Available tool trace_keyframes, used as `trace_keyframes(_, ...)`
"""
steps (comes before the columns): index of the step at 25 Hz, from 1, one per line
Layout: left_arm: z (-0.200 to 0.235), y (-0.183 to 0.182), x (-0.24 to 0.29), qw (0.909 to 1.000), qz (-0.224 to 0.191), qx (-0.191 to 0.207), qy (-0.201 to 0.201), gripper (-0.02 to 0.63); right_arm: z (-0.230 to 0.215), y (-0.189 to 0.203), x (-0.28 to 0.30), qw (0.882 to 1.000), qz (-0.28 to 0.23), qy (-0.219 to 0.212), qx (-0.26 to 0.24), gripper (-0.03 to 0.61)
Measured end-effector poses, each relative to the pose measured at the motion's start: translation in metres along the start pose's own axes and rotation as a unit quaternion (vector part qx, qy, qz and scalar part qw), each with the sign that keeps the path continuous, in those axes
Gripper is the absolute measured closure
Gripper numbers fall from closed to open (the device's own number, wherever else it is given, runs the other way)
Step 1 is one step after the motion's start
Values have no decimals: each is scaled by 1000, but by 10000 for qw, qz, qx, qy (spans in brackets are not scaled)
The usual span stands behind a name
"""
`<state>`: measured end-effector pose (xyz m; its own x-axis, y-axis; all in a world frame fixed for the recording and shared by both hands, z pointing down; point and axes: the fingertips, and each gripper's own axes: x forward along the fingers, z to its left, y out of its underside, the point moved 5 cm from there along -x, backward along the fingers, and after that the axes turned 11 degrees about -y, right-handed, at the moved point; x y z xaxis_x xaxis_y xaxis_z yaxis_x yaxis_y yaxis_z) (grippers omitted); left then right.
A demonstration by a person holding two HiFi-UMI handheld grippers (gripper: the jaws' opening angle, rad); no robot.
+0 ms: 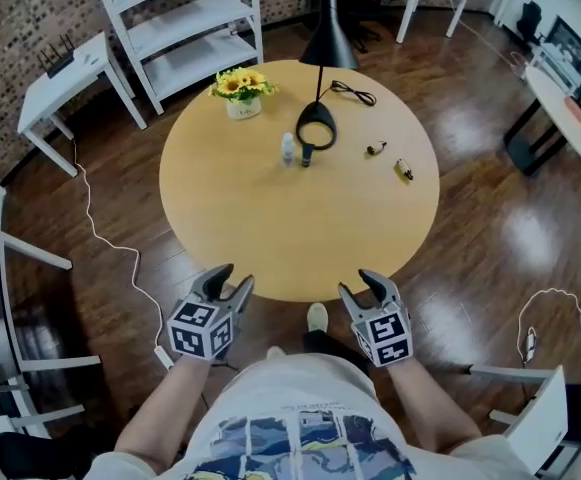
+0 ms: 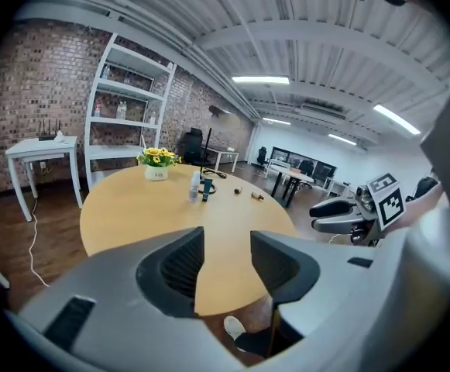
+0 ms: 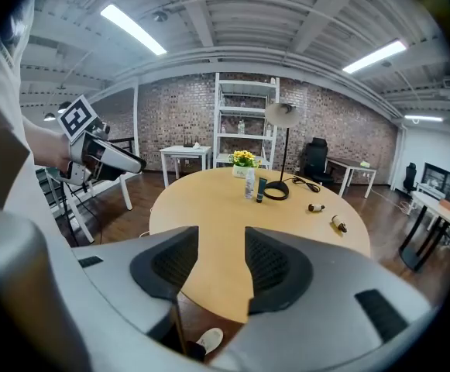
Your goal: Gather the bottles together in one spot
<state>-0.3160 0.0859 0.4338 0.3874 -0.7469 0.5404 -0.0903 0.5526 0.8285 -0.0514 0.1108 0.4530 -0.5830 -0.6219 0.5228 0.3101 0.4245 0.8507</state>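
Bottles are sitting in two loose groups on the far half of the round surface (image 1: 270,238). A clear bottle (image 1: 288,149) and a dark tube-shaped bottle (image 1: 307,155) are standing upright just beside each other, close against the ring base of a black lamp (image 1: 316,128). One small bottle (image 1: 375,149) and a second small bottle (image 1: 404,170) are lying on their sides, well apart from that pair, to the right.

The left tool (image 1: 235,276) and right tool (image 1: 357,282) are hovering at the near edge, each with jaws spread and nothing between them. No bottle is being touched.

Risks noted:
- The lying bottles are likely rolling if a jaw is nudging them off-centre, possibly toward the rim.
- The upright pair is standing narrow and is probably tipping easily under a sideways approach.
- The lamp base and its cable (image 1: 355,93) are crowding that pair, so a jaw could catch either one.
- The flower pot (image 1: 242,106) is standing near the reach path on the left.
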Motion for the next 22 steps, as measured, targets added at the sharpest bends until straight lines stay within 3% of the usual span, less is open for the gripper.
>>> trace_keyframes(7,-5,33,-40,9998,73,43,160,446,48,12,-18,9999,117,25,-42,380)
trace_keyframes(12,-11,34,-47,9984,-243,-305,403,440,49,17,-34,9997,171,157,-94,380)
trace_keyframes(17,-22,28,-26,9986,-249,126,439,440,16,30,-44,9990,184,402,58,380)
trace_keyframes(22,-38,15,7,9984,-92,345,438,440,-64,40,-38,9973,228,674,199,380)
